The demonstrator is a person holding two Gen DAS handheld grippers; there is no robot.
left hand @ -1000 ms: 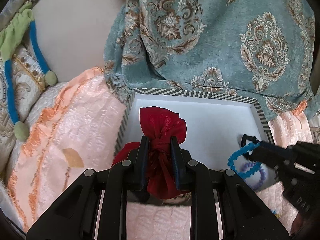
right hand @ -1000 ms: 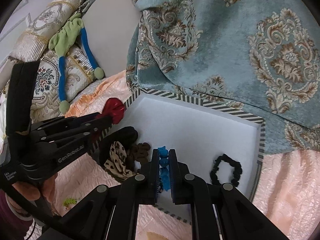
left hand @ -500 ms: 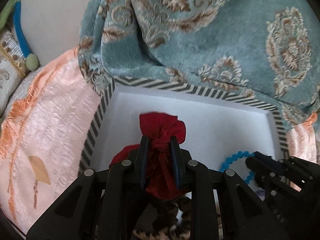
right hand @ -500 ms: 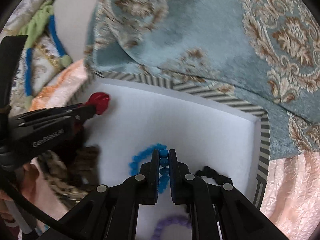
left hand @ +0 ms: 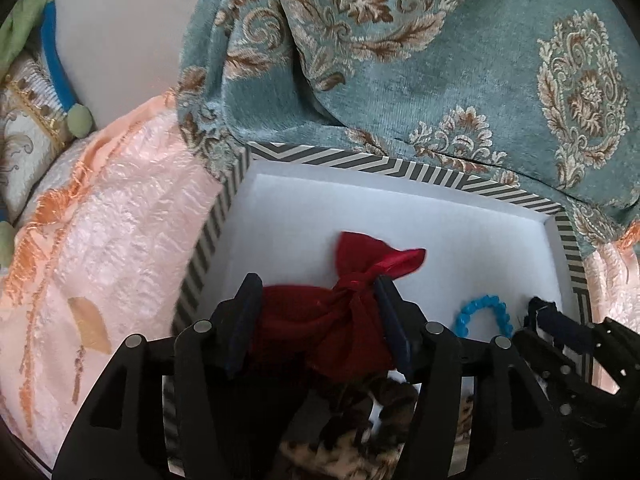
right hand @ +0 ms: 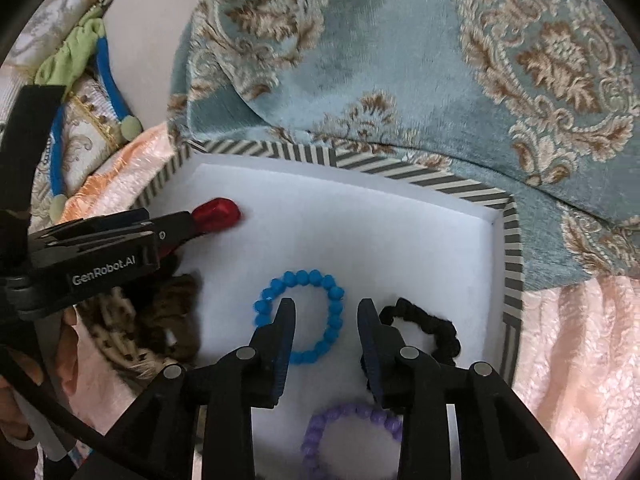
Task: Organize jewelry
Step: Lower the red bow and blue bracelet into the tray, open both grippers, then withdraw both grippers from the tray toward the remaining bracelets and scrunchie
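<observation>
A white-lined box with a striped rim lies on the bedding. My left gripper is low inside its left part with its jaws opening. The red cloth pouch slumps on the box floor between them, tipped to the right and not pinched. My right gripper is also opening. The blue bead bracelet lies flat on the floor with one side of its ring between the fingers, free of the pads.
In the box also lie a purple bead bracelet, a black scrunchie by the right wall, and brown and leopard scrunchies at the near left. A teal patterned cushion overhangs the far rim. Peach bedspread surrounds the box.
Both grippers sank into the box and their jaws spread. The red pouch fell over to the right out of the left grip. The blue bracelet dropped flat onto the box floor.
</observation>
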